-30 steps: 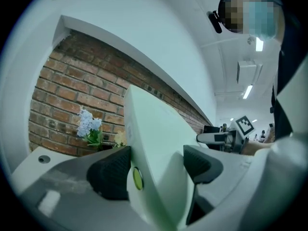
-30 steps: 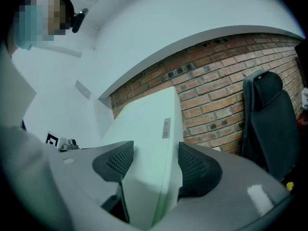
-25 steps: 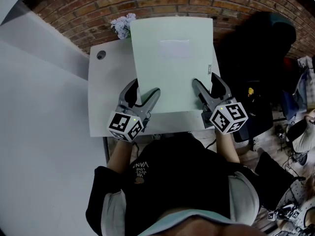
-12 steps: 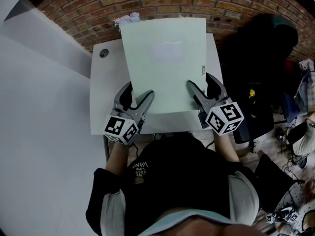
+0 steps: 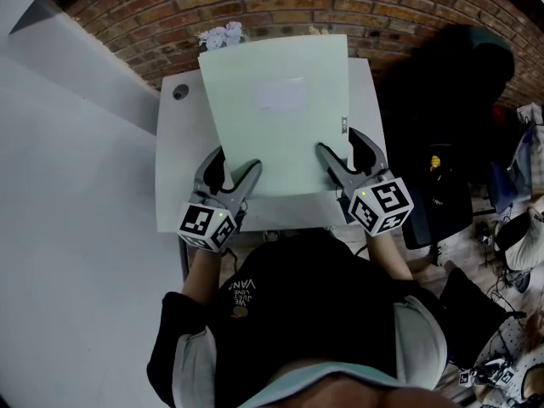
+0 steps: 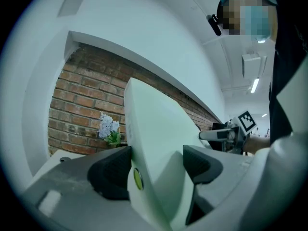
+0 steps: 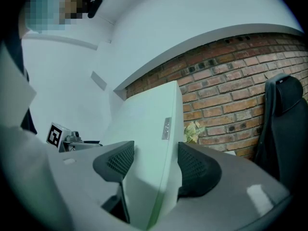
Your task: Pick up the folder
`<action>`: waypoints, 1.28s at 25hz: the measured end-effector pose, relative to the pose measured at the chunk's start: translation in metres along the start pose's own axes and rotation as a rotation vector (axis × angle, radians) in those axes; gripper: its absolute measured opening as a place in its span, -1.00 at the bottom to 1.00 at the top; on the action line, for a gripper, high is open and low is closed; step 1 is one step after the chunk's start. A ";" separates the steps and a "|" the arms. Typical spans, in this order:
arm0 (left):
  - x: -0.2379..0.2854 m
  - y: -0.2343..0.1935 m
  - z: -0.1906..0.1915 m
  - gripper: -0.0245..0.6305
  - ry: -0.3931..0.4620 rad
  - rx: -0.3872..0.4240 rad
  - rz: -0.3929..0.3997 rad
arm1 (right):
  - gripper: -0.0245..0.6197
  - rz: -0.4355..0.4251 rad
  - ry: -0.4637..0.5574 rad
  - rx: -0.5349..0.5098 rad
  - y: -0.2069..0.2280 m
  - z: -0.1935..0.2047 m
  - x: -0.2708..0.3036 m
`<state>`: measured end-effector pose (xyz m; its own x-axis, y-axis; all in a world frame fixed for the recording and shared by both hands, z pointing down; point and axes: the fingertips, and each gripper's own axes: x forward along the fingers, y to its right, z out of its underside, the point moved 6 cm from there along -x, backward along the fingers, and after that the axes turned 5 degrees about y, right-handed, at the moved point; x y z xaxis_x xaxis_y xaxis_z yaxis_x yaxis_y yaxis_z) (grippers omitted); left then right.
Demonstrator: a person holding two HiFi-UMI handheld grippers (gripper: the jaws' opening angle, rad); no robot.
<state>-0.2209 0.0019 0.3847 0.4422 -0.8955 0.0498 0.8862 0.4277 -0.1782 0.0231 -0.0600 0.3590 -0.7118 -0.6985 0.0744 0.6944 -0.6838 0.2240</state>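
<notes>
A pale green folder [image 5: 276, 113] with a faint label patch is held off the white table [image 5: 174, 177], its far edge raised toward the brick wall. My left gripper [image 5: 231, 164] is shut on its near left corner. My right gripper [image 5: 340, 143] is shut on its near right edge. In the left gripper view the folder [image 6: 154, 138] runs up between the dark pads of the left gripper [image 6: 156, 168]. The right gripper view shows the same folder [image 7: 149, 134] clamped in the right gripper [image 7: 155, 166], with a small grey tab on its edge.
A small bunch of pale flowers [image 5: 219, 34] stands at the table's far edge against the brick wall [image 5: 280, 7]. A round cable hole [image 5: 179, 92] sits at the table's far left. A black chair [image 5: 442, 100] stands right of the table. The person's torso is close behind the grippers.
Both grippers have shifted a little left and inward with the folder. Its far edge has swung left and now covers more of the table.
</notes>
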 end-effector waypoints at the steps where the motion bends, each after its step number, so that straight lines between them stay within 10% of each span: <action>1: -0.001 0.000 0.002 0.12 0.000 0.002 -0.001 | -0.07 -0.001 -0.002 -0.006 -0.001 0.001 -0.001; 32: -0.004 0.004 0.019 0.10 -0.018 0.004 -0.035 | -0.10 0.002 -0.040 -0.048 0.000 0.015 -0.005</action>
<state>-0.2165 0.0098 0.4029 0.4132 -0.9077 0.0737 0.9017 0.3965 -0.1723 0.0247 -0.0535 0.3733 -0.7134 -0.6915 0.1136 0.6994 -0.6923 0.1775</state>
